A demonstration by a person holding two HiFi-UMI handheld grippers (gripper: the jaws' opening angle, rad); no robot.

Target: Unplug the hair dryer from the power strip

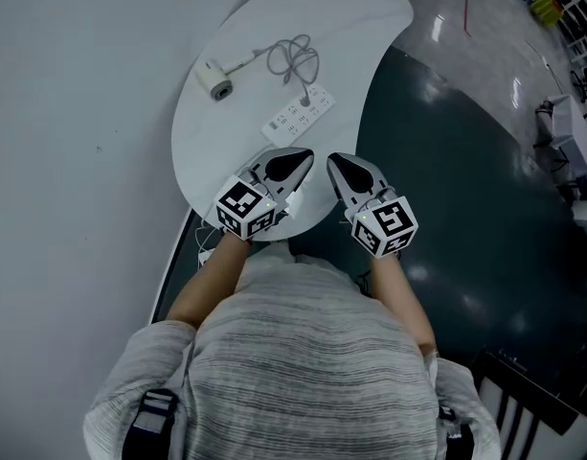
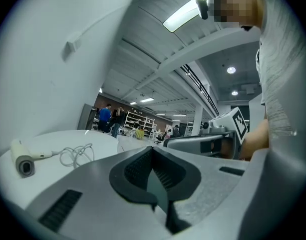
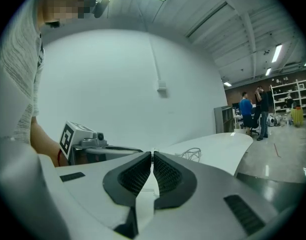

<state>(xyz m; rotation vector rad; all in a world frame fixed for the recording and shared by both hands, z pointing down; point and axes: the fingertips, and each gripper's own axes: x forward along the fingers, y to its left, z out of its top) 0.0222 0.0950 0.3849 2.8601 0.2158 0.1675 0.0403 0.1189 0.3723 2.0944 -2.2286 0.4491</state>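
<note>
Nearest, the person's grey striped sweater (image 1: 303, 353) fills the bottom of the head view, with both forearms reaching forward. The left gripper (image 1: 301, 156) and the right gripper (image 1: 335, 161) sit side by side over the near edge of the white, kidney-shaped counter (image 1: 370, 12), pointing towards its middle. Both have their jaws brought together. The left pair is fully closed, the right pair shows only a hairline slit, and nothing sits between either pair.

Just beyond the tips lies the flat white rectangular power strip (image 1: 298, 116), set at a slant. A small plug (image 1: 305, 98) appears to be seated at its far end, though it is too small to be sure. From there the loosely coiled pale grey cord (image 1: 293, 58) leads to the small white hair dryer (image 1: 215, 79), which lies on its side near the counter's left rim, well apart from both grippers.

This looks like the approach, with nothing touched yet. The next move likely calls for opening one gripper and closing it on the plug body rather than the cord. The other gripper would press the light strip down so that it neither lifts nor slides as the plug is drawn straight out.
</note>
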